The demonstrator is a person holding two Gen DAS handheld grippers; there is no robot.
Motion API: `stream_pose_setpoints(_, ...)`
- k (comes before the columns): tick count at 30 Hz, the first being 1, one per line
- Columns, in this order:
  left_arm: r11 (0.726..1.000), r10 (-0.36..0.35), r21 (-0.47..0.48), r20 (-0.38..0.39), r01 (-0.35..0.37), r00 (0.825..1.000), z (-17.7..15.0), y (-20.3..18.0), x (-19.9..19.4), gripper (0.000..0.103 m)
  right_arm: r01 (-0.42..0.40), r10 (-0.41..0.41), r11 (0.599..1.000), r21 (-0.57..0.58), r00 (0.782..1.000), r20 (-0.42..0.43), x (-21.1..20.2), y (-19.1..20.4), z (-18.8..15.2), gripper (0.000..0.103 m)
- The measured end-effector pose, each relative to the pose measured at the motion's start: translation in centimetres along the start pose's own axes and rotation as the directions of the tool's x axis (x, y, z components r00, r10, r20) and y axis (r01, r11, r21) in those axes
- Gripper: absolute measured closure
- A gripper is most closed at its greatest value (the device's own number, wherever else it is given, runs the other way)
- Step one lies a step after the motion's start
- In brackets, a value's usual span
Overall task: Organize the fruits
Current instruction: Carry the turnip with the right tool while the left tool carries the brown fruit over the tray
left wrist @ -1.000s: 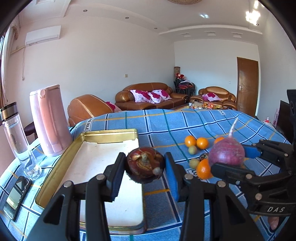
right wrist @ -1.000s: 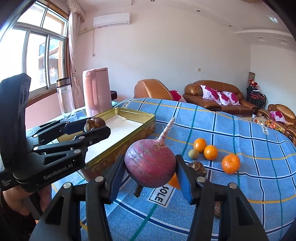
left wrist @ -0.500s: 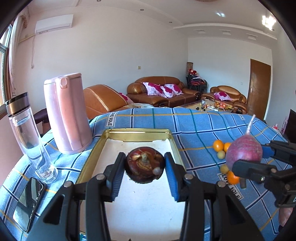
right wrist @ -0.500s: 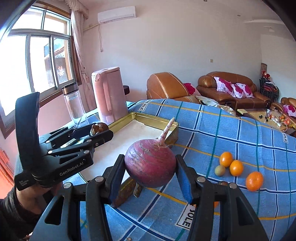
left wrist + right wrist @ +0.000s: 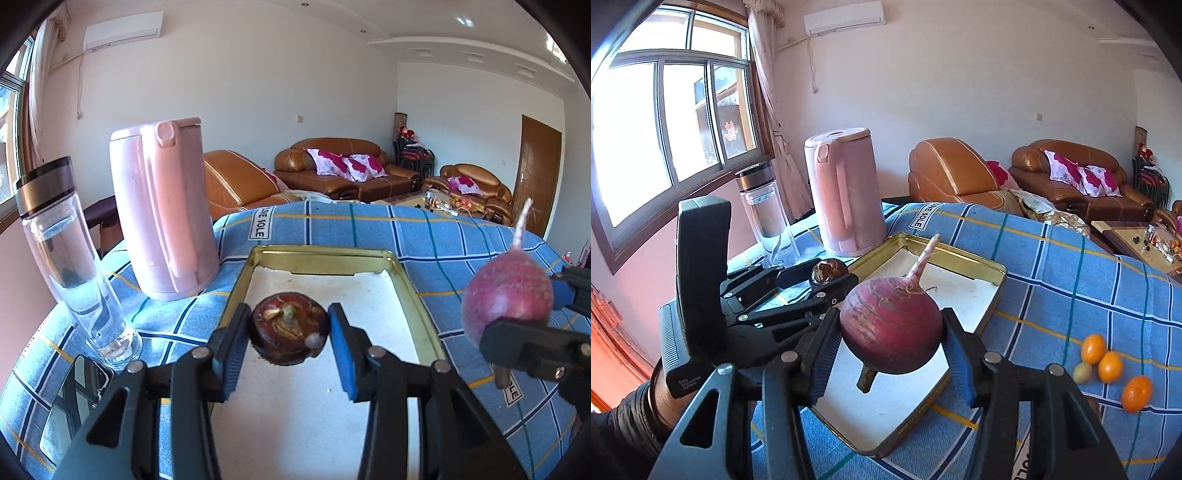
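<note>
My left gripper point(image 5: 290, 339) is shut on a dark brown mangosteen point(image 5: 289, 333) and hangs over the near part of a gold-rimmed tin tray point(image 5: 321, 252) with a white floor. A purple-red radish point(image 5: 891, 325) with a pale root tail sits gripped between the pads of my right gripper point(image 5: 891, 345), above the tray's near right edge point(image 5: 975, 328). In the left wrist view the radish point(image 5: 508, 297) floats at the right, beside the tray. The right wrist view shows the left gripper point(image 5: 827, 275) with the mangosteen point(image 5: 827, 270) to the left, over the tray's left rim.
A pink kettle point(image 5: 162, 206) and a clear water bottle point(image 5: 70, 258) stand left of the tray; a phone point(image 5: 70, 402) lies in front of the bottle. Several small oranges point(image 5: 1110, 365) and a green fruit point(image 5: 1082, 372) rest on the blue checked cloth point(image 5: 1071, 280) to the right. A gloved hand point(image 5: 639, 417) holds the left gripper.
Both grippers have moved left across the table with their loads. The mangosteen is now over the tray's middle and the radish has come from the orange pile to the tray's right edge.
</note>
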State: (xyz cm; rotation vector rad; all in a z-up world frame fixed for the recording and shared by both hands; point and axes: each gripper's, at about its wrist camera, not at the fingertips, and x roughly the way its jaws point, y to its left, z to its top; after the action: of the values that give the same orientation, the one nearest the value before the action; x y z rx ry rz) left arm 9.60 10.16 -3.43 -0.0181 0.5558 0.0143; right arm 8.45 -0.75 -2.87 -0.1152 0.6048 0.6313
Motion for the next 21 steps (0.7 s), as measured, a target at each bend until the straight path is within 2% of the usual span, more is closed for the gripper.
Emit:
stream_pose_setpoints(9, 1.000, -0.005, -0.001, -0.095, 0.005, 0.995, -0.1, 0.9, 2.6, 0.059, -0.018, 0.020, 1.000, 0.024, 0.996, -0.089, 5.0, -0.5, 0.2, 0.048)
stream_pose_setpoints(21, 1.000, -0.010, 0.007, -0.172, 0.012, 0.985, -0.3, 1.6, 4.4, 0.059, -0.019, 0.026, 0.999, 0.050, 0.989, -0.148, 8.2, -0.9, -0.4, 0.048)
